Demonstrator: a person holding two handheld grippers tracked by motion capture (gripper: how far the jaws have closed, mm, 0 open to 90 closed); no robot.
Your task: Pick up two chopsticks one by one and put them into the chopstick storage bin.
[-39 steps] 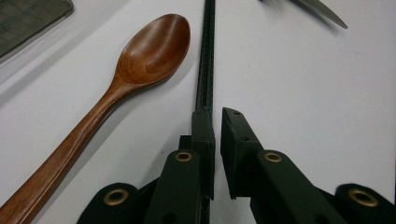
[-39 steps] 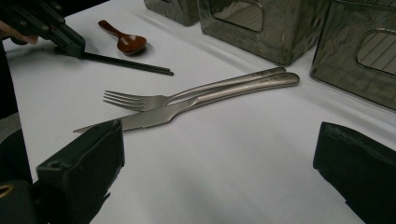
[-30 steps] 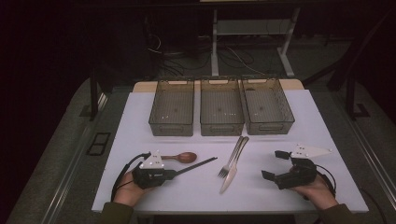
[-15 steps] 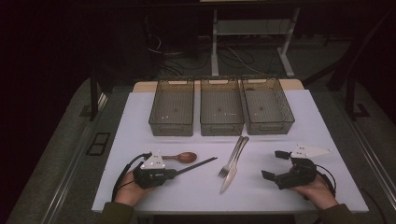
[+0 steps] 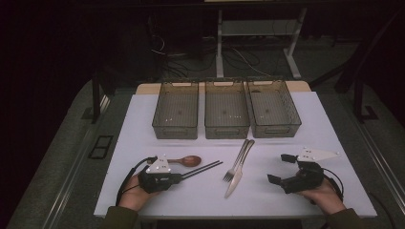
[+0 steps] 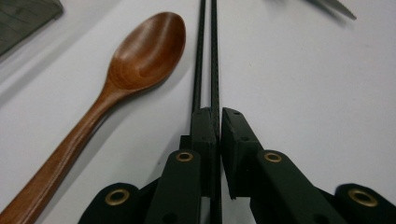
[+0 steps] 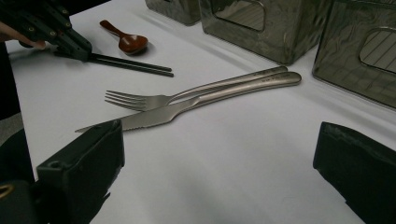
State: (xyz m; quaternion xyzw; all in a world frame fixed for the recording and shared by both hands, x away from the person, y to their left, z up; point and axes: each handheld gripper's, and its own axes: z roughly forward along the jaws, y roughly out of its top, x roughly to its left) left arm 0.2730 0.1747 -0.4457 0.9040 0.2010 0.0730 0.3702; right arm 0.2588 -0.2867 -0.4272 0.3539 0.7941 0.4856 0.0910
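Nearest to the person, the left gripper (image 5: 179, 177) lay low on the white table (image 5: 143, 138), and its jaws were pressed together on the near ends of the black chopsticks (image 6: 206, 56). Both sticks ran side by side out from the pads, flat on the table and pointing away toward the fork (image 5: 237, 161) and the knife (image 5: 239, 177). The wooden spoon (image 6: 116, 88) lay just beside the chopsticks, close but apart from them. To do this step well, I think the left gripper should hold tight and lift straight up, so both sticks come up together and the spoon does not get bumped. The grip was right at the ends, so the long tips could sag or swing; a slow lift would help. The right gripper (image 5: 285, 168) sat off to the other side with its jaws spread wide and nothing in them. Farther back stood three clear bins (image 5: 226, 109) in a row, and the sticks probably belonged in one of them.
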